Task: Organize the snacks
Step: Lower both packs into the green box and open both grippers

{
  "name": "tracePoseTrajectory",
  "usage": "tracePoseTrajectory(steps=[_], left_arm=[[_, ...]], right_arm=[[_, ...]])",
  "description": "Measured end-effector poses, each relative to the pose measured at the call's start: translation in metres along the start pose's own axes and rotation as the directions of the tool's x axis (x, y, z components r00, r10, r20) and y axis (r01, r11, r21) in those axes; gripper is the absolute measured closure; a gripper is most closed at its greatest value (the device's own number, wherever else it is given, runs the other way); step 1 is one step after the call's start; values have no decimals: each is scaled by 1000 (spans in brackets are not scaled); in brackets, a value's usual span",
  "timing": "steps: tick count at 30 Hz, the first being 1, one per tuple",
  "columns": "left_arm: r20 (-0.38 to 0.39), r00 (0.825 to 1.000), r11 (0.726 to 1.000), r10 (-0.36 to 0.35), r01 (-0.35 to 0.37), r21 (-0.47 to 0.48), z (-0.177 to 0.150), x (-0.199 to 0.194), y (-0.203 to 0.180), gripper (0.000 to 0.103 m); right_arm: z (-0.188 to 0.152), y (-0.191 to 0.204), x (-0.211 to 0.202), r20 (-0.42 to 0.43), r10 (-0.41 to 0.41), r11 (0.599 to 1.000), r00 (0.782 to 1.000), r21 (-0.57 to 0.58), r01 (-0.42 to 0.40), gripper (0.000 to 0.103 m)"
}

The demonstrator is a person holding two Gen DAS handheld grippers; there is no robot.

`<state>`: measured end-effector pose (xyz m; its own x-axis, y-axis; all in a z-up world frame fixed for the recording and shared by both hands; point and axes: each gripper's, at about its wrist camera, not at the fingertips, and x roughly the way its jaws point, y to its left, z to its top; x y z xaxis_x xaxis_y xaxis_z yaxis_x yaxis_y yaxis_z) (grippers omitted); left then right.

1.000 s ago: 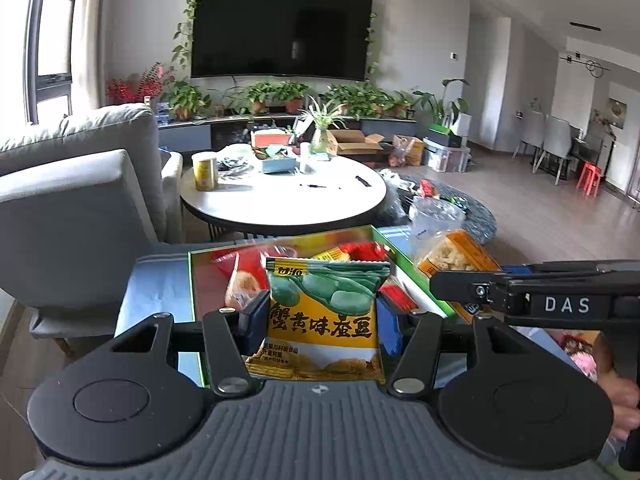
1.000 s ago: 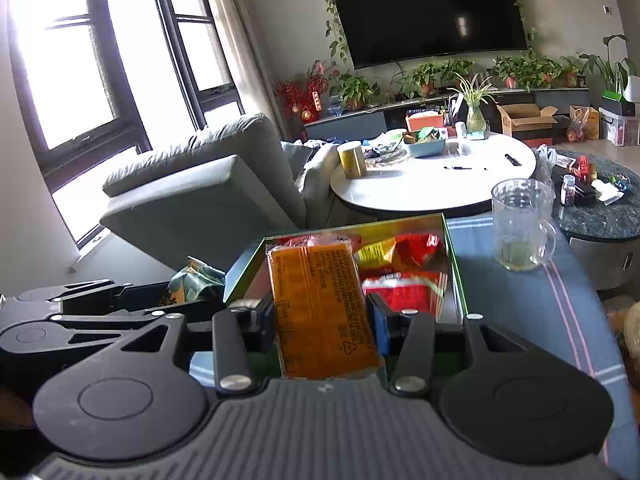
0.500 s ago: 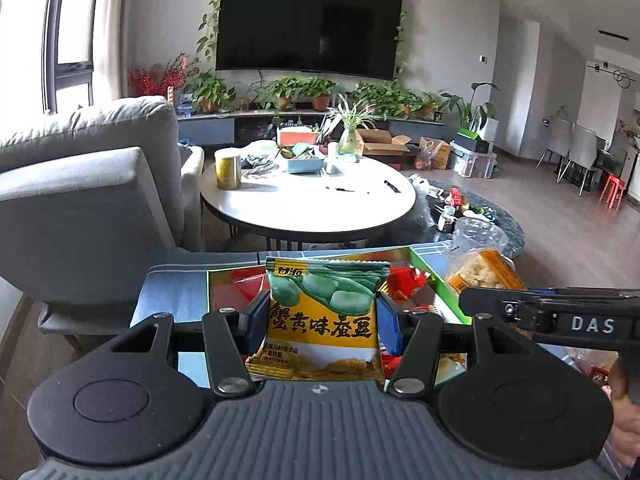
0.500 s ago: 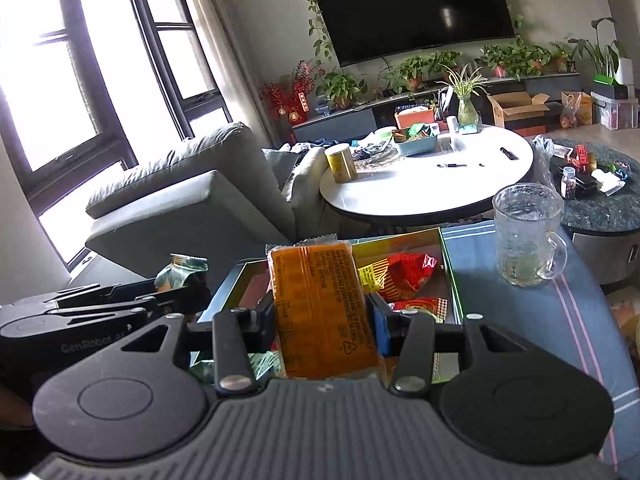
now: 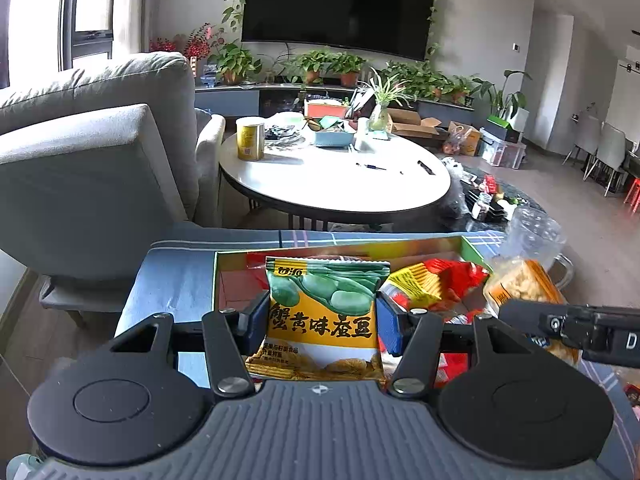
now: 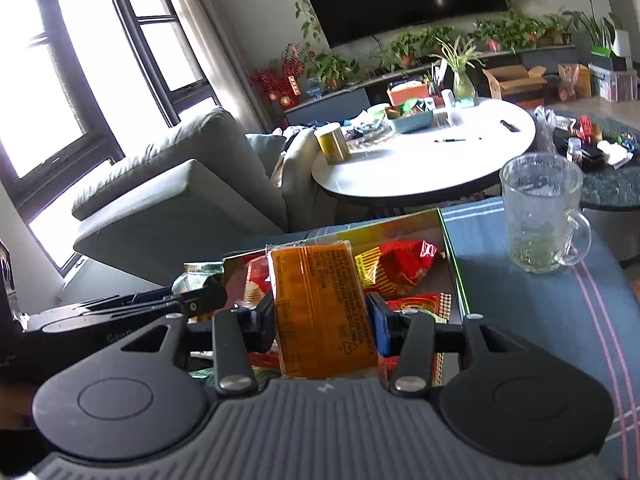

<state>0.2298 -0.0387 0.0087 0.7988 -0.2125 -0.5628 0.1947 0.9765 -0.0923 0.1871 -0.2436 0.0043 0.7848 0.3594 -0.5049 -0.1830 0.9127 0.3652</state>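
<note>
gripping a green-and-yellow broad bean snack packet [image 5: 322, 312] between its two blue pads, the left gripper [image 5: 322, 320] holds the packet upright, jaws partly closed against its sides. the packet hangs over the near part of an open green-rimmed snack box [image 5: 472, 246] that sits on a blue striped tablecloth [image 5: 172, 276]. inside the box lie red and yellow snack bags [image 5: 436, 280], and the left end of the box floor is bare.

the right gripper [image 6: 322, 316] is likewise clamped on an orange flat snack packet [image 6: 322, 308], printed back side facing the camera, held upright with its pads pressing on both edges. this packet too is above the near part of the same box [image 6: 450, 248], with a red crinkled bag [image 6: 396, 264] lying in the box behind it.

in the left wrist view the right gripper comes in from the right edge as a black bar, with the orange packet's clear front [image 5: 520, 284] showing pale snacks. in the right wrist view the left gripper appears at the left edge, holding the green packet's top.

a glass mug [image 6: 540, 212] stands on the tablecloth to the right of the box, apart from it. behind are a round white table [image 5: 336, 184] and a grey sofa [image 5: 92, 152].
</note>
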Motion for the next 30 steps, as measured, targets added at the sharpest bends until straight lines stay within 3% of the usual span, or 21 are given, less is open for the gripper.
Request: tracePoseTrajectory(steps=[13, 30], left_arm=[[-33, 999, 1000, 23, -24, -19, 0, 29, 13, 51], [-37, 998, 999, 44, -44, -10, -1, 26, 17, 46]], right_arm=[[1, -1, 19, -34, 15, 1000, 999, 9, -15, 34], [4, 3, 24, -36, 17, 1000, 999, 13, -17, 34]])
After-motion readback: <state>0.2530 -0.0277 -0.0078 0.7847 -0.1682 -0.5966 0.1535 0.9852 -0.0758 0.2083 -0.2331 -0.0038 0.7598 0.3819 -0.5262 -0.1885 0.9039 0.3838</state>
